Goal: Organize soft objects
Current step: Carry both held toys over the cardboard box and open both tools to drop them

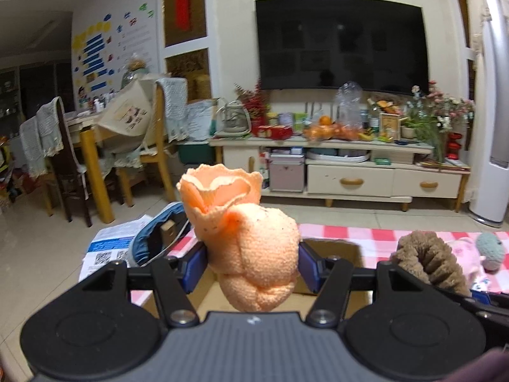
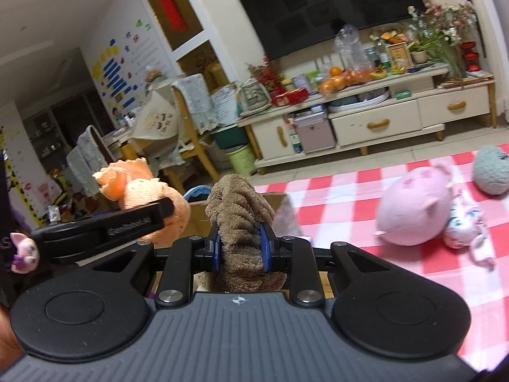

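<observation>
Item 1: left gripper (image 1: pixel 253 262), jaws clamped on orange knit sock roll (image 1: pixel 254 248), held above cardboard box (image 1: pixel 331 248); item 2: right gripper (image 2: pixel 241 248), jaws clamped on brown fuzzy sock (image 2: pixel 238 219), just right of box; step, prob.: carrying both to box; next: lower over opening, part jaws, drop in; left on checked cloth (image 2: pixel 334 184), right of box: pink pig toy (image 2: pixel 416 207), grey-green knit ball (image 2: pixel 491 172).

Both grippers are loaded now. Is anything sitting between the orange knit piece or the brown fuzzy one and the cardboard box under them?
Nothing visible does. The orange knit piece, clamped in the left gripper, hangs over the open cardboard box. The brown fuzzy piece, in the right gripper, is beside it. Most of the box's inside is hidden.
</observation>
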Available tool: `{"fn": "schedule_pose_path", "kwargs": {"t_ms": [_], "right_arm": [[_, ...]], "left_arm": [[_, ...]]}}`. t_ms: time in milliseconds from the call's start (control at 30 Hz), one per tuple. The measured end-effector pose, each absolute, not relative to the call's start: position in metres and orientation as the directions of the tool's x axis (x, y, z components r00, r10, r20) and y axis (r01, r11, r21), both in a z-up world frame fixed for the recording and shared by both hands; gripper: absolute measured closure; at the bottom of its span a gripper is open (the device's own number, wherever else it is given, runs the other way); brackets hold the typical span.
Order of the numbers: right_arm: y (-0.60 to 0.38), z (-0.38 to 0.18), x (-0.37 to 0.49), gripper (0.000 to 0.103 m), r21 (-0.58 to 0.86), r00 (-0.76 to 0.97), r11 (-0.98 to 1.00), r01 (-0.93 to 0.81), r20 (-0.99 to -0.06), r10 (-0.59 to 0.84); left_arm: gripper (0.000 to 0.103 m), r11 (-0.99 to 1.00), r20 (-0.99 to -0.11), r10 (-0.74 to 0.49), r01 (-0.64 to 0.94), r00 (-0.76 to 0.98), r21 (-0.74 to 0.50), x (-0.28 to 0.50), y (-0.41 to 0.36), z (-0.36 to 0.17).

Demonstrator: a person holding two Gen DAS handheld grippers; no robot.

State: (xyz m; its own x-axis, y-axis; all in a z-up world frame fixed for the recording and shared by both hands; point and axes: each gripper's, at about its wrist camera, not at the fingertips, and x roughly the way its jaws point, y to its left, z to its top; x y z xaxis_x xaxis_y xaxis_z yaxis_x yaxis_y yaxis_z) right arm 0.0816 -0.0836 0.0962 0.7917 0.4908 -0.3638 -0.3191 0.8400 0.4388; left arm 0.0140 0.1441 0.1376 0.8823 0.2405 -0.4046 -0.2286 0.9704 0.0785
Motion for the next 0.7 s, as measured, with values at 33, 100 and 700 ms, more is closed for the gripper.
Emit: {"fn": "schedule_pose_path", "kwargs": {"t_ms": [33,100,700], "right_arm": [[-0.079,0.096,0.082,0.074,0.435,0.788,0.839,-0.327,-0.365,0.496],[-0.071,0.095,0.085,0.074,0.429,0.781,0.836,-0.341,-0.366,0.506],[-0.035,0.084,0.090,0.026,0.384,0.733,0.841,-0.381,-0.429,0.528]], "left_arm": [[0.042,0.969,-0.408,0.247,-0.236,0.879,0.079,0.015,0.147,0.137],[0.042,0.965,-0.417,0.261,-0.250,0.871,0.082,0.017,0.152,0.136],[0.028,0.944,-0.461,0.325,-0.309,0.826,0.112,0.023,0.169,0.127]]}}
